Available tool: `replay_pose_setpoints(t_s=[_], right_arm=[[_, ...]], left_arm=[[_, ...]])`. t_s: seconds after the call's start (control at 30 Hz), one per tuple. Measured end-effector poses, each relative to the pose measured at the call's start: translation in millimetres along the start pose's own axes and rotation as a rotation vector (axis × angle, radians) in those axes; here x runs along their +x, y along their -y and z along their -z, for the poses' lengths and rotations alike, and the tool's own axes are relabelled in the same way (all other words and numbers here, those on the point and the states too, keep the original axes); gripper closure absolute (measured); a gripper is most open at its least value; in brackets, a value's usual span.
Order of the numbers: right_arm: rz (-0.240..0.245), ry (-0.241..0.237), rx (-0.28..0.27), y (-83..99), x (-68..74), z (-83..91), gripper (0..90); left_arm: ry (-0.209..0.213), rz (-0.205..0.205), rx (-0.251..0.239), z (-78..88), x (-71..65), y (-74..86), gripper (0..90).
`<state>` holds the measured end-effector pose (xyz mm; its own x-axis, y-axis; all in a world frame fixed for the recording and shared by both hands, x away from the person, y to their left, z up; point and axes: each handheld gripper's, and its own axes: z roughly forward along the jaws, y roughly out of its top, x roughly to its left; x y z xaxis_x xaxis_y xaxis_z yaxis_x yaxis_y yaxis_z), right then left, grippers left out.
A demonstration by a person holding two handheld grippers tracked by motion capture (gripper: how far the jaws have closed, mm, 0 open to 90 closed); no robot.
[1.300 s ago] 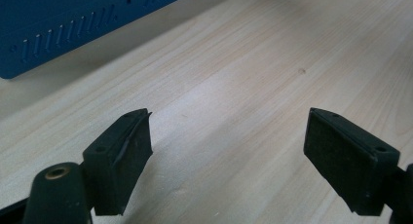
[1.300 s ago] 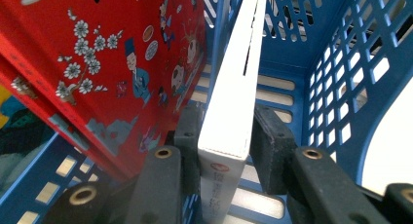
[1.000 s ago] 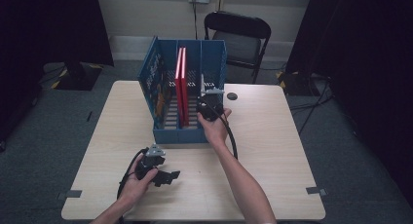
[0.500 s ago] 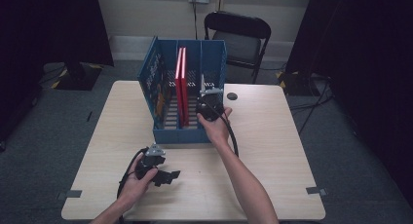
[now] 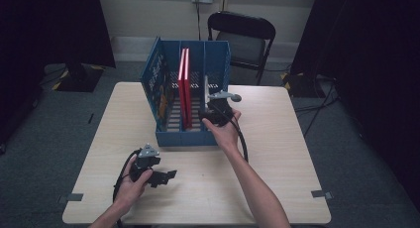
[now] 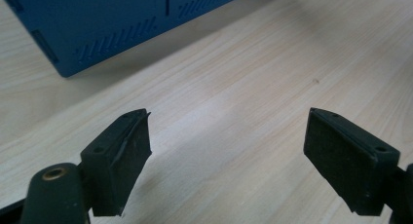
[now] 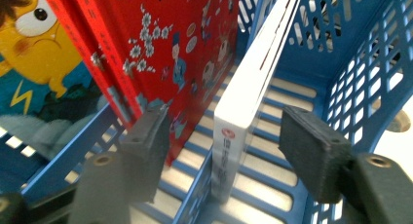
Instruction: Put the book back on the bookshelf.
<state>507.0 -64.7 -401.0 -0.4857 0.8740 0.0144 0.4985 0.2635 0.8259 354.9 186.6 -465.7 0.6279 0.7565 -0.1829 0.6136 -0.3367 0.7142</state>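
A blue slotted rack [image 5: 163,84] stands upright at the table's far middle. A red book [image 5: 184,84] stands in its middle compartment and a thin white book [image 5: 206,89] in the right one. My right gripper [image 5: 212,111] is at the rack's front edge; its jaws have just been opening. In the right gripper view the white book [image 7: 248,97] stands between the spread jaws of the right gripper [image 7: 226,124] with gaps on both sides, beside the red book [image 7: 175,48]. My left gripper [image 5: 166,177] lies on the table near the front left, open with nothing between its fingers [image 6: 226,151].
A cartoon-covered book [image 7: 34,63] leans in the rack's left compartment. A small dark round thing [image 5: 236,96] lies on the table right of the rack. A black folding chair [image 5: 242,34] stands behind the table. The rack's front corner [image 6: 97,24] is near my left gripper.
Both hands have stayed where they were. The right gripper stays at the rack's front by the white book; the jaw motion is too small to make out from above.
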Motion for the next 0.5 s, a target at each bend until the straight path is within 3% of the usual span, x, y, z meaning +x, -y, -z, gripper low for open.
replay_pose_setpoints(t_s=[0.33,0.5], right_arm=[[0.037,-0.095,-0.01,-0.2,-2.4,26.6,26.2],[0.045,-0.117,-0.011,5.5,-6.1,34.3,24.4]], left_arm=[[-0.016,0.032,-0.01,0.7,5.6,1.1,16.8],[-0.028,0.036,-0.021,1.2,6.3,1.6,16.8]])
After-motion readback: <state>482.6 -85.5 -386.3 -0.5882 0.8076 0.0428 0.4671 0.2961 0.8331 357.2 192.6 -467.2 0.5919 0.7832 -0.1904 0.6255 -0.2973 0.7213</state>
